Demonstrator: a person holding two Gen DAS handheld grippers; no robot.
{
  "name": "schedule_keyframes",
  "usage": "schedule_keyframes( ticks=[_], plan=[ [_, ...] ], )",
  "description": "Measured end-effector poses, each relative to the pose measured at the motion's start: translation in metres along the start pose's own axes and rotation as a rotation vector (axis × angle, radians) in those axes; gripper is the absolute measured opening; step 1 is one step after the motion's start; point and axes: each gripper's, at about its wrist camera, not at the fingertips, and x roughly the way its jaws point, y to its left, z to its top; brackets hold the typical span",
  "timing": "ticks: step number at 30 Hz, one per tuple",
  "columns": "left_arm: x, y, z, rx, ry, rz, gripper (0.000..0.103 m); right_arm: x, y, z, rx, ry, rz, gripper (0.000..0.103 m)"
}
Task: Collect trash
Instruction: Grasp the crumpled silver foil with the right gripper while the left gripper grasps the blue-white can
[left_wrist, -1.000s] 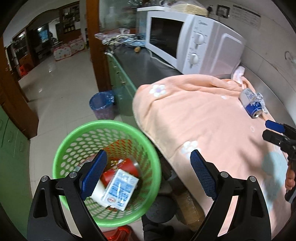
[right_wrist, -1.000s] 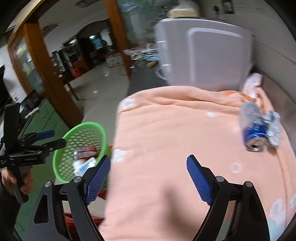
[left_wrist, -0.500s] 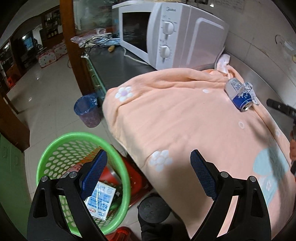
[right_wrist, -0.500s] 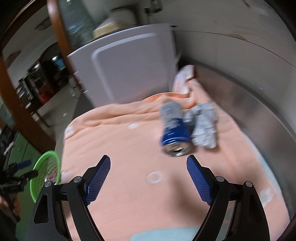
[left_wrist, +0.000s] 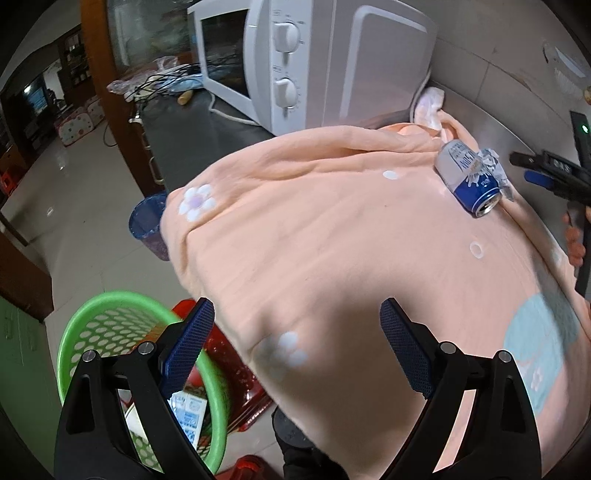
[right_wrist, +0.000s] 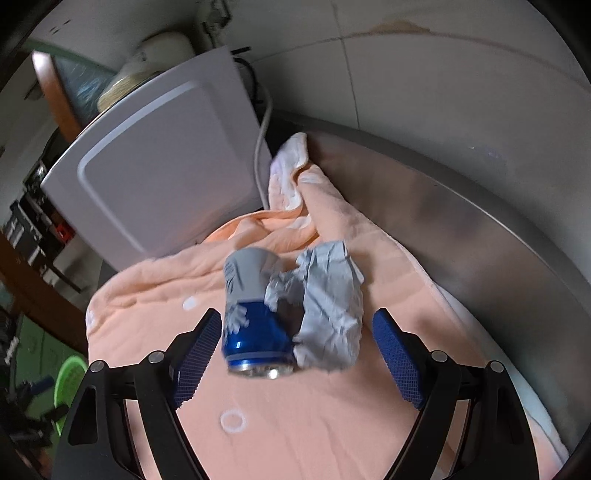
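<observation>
Peach flowered cloth (right_wrist: 303, 424) covered the counter beside the white microwave (left_wrist: 314, 59). Within a second the right gripper (right_wrist: 295, 354) had swung from the green mesh basket (left_wrist: 110, 317) to straddle, jaws wide, the blue-and-white drink can (right_wrist: 255, 317) and crumpled grey wrapper (right_wrist: 328, 306); neither was gripped. The left gripper (left_wrist: 295, 339) hung wide and empty over the cloth's edge.

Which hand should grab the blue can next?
Right. The right gripper is open with the can and crumpled paper between its fingers; the left gripper hovers far away by the green basket.
</observation>
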Motion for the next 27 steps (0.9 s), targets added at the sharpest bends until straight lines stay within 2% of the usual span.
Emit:
schedule_keyframes(
  ticks=[6,15,19,27],
  plan=[
    [0.011,-0.011,0.009,0.021,0.012,-0.011,0.090,0.030,-0.007,0.011,0.044,0.030,-0.006,0.075],
    [0.017,-0.027,0.024,0.048,0.013,-0.043,0.090,0.059,-0.015,0.006,0.058,0.095,-0.009,0.059],
    [0.017,-0.041,0.036,0.054,0.013,-0.080,0.090,0.055,-0.018,0.004,0.050,0.088,-0.003,0.048],
    [0.024,-0.079,0.065,0.056,0.016,-0.165,0.090,0.025,-0.025,-0.003,0.046,0.047,0.010,0.040]
  ],
)
